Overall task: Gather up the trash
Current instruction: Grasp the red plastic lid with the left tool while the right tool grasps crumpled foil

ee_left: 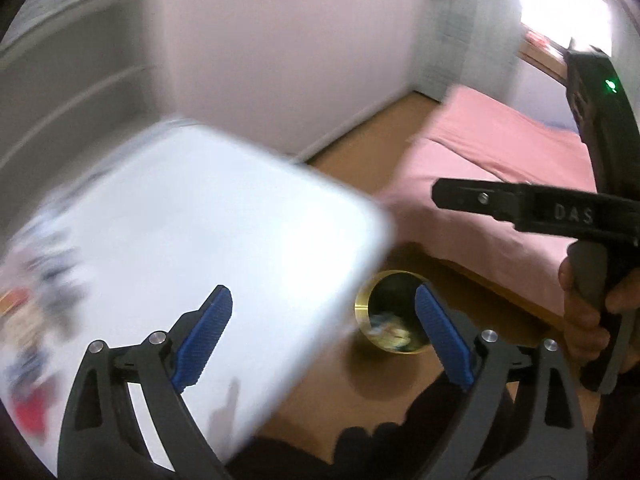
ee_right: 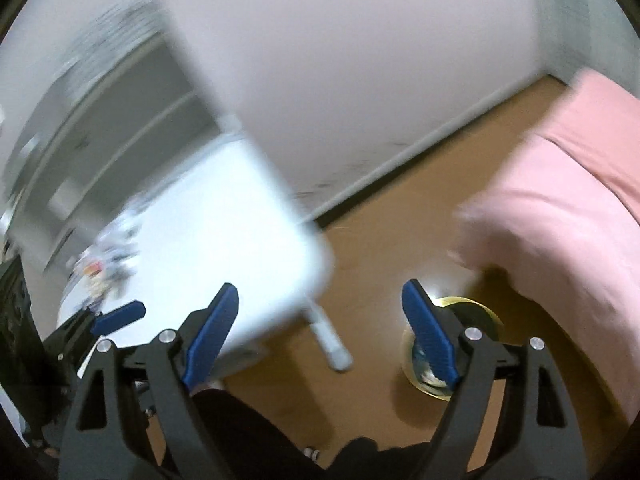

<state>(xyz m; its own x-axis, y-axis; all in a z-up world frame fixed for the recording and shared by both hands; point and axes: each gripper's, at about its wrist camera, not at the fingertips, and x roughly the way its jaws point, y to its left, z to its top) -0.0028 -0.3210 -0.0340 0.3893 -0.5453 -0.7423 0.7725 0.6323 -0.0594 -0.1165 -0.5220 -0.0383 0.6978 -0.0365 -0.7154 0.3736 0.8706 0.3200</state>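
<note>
A round bin [ee_left: 394,320] with a gold rim stands on the brown floor between the white table [ee_left: 200,220] and the bed, with crumpled trash in it. My left gripper [ee_left: 322,300] hangs high above the table corner and the bin, open, nothing between its blue pads. My right gripper [ee_right: 320,296] is also open and empty, over the floor, and the bin [ee_right: 476,306] shows partly behind its right finger. Blurred small litter [ee_left: 36,292] lies at the table's far left end; the same litter [ee_right: 104,264] appears in the right wrist view.
A bed with a pink cover [ee_left: 480,168] fills the right side. White shelves [ee_right: 100,140] stand against the wall behind the table. A white table leg [ee_right: 330,338] reaches the floor near the bin. A hand [ee_left: 584,312] grips the other tool's handle at right.
</note>
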